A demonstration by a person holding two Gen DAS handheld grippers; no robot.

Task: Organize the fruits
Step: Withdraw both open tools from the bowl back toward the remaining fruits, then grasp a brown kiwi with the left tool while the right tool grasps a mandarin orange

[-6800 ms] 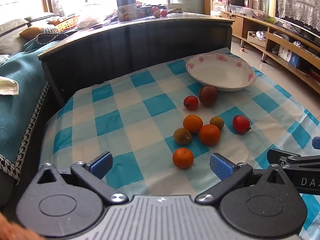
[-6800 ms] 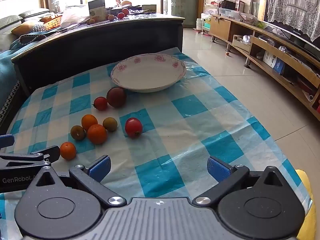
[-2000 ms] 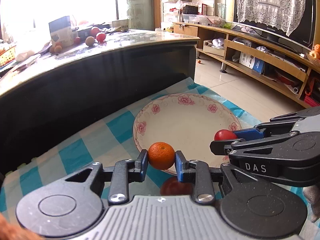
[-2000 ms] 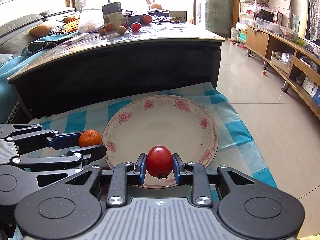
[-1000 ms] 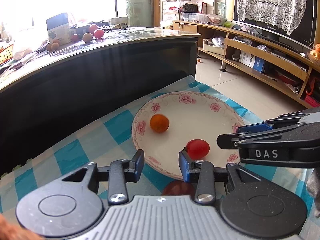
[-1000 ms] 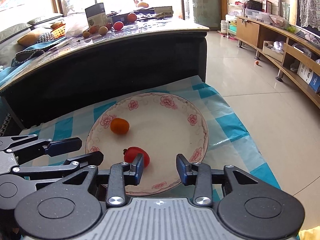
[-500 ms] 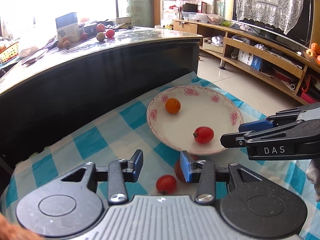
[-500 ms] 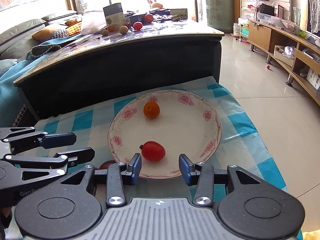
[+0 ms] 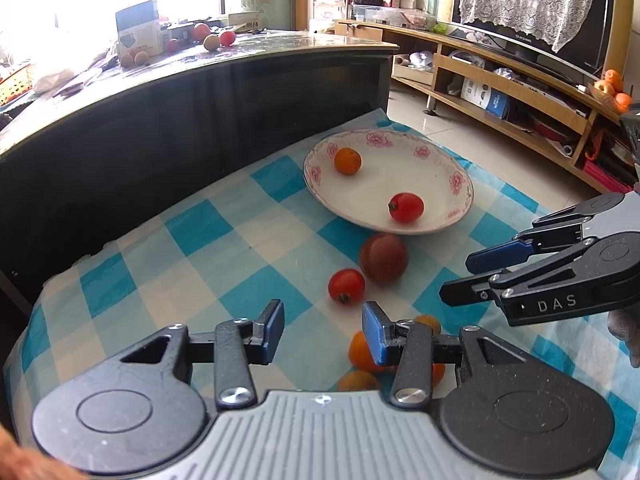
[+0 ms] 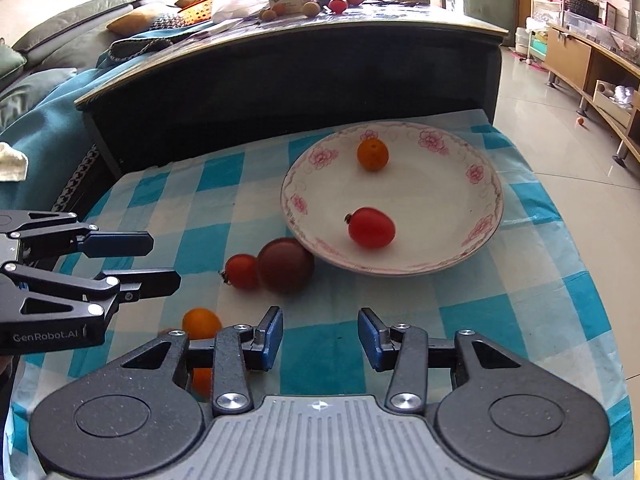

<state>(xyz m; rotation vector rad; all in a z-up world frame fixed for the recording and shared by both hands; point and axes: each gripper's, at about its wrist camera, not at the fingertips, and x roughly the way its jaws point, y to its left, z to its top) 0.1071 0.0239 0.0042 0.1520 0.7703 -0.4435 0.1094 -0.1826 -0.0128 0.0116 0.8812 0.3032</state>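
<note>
Orange tangerine [image 10: 372, 154] and red tomato [image 10: 371, 227] lie in the floral plate [image 10: 486, 216], well beyond your left gripper [image 9: 323, 332] and right gripper [image 10: 319, 338], both part-open, jaws just been widening, nothing between them; side plates read "DAS" and "GenRobot.AI".

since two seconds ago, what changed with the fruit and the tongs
Both tongs let go: the orange and red tomato now lie in the plate. The left tongs and right tongs, just opened and empty, pulled back. The fruit on the cloth stayed put.
</note>
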